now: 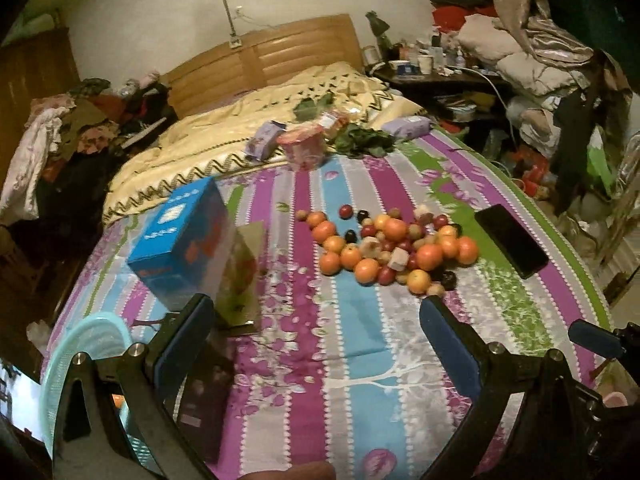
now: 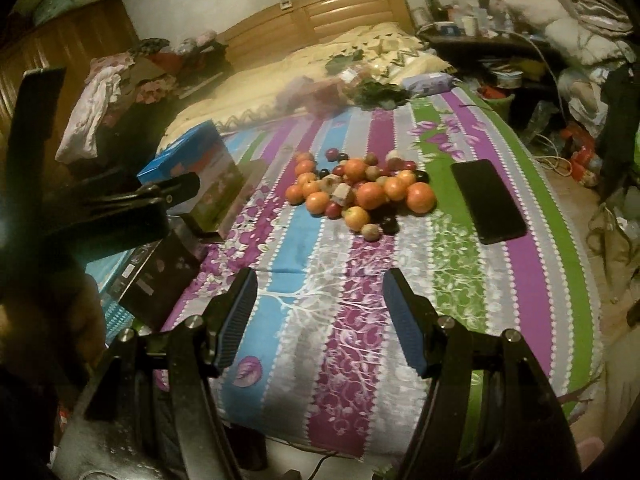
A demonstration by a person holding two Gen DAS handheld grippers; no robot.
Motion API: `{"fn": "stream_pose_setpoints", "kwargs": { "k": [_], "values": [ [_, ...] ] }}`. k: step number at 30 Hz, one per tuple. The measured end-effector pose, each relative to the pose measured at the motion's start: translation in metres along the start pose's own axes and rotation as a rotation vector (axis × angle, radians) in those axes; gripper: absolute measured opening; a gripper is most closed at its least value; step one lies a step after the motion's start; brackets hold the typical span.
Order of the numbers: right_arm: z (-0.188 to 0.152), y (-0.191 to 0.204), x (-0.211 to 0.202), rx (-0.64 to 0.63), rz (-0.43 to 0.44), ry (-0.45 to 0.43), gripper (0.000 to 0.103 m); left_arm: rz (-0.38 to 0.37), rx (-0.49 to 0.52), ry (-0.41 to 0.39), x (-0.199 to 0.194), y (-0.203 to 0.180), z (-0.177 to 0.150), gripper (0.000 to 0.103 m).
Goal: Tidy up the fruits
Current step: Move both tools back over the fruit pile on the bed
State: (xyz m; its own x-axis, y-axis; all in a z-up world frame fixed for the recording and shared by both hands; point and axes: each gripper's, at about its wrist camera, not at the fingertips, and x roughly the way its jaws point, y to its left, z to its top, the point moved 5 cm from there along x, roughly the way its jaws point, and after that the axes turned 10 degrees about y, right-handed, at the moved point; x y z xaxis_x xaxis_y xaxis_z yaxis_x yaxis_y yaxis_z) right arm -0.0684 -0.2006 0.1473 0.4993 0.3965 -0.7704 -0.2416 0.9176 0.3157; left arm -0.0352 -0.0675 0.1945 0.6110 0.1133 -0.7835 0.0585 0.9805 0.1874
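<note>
A pile of fruit (image 1: pixel 394 246) lies on the striped bedsheet (image 1: pixel 352 340): several oranges, small dark red plums and pale brownish fruits. The pile also shows in the right wrist view (image 2: pixel 360 190). My left gripper (image 1: pixel 316 308) is open and empty, held above the sheet short of the pile. My right gripper (image 2: pixel 320 284) is open and empty, also short of the pile and nearer the bed's front edge. The left gripper's finger (image 2: pixel 176 188) shows at the left of the right wrist view.
A blue box (image 1: pixel 180 236) stands left of the fruit with a dark box (image 2: pixel 160 280) in front of it. A light blue basket (image 1: pixel 80 364) sits at the lower left. A black phone (image 1: pixel 510 240) lies right of the pile. Packets, leafy greens (image 1: pixel 364 140) and a quilt lie further back.
</note>
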Motion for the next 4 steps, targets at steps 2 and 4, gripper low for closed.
{"fn": "stream_pose_setpoints", "kwargs": {
  "k": [2, 4],
  "values": [
    [-0.0002, -0.0051, -0.0021, 0.008, -0.004, 0.0, 0.066, -0.025, -0.002, 0.011, 0.0033, -0.0063, -0.0009, 0.103],
    [-0.0001, -0.0079, -0.0028, 0.011, -0.006, 0.001, 0.066, -0.032, -0.01, 0.012, 0.0048, -0.0096, -0.0017, 0.103]
  ]
}}
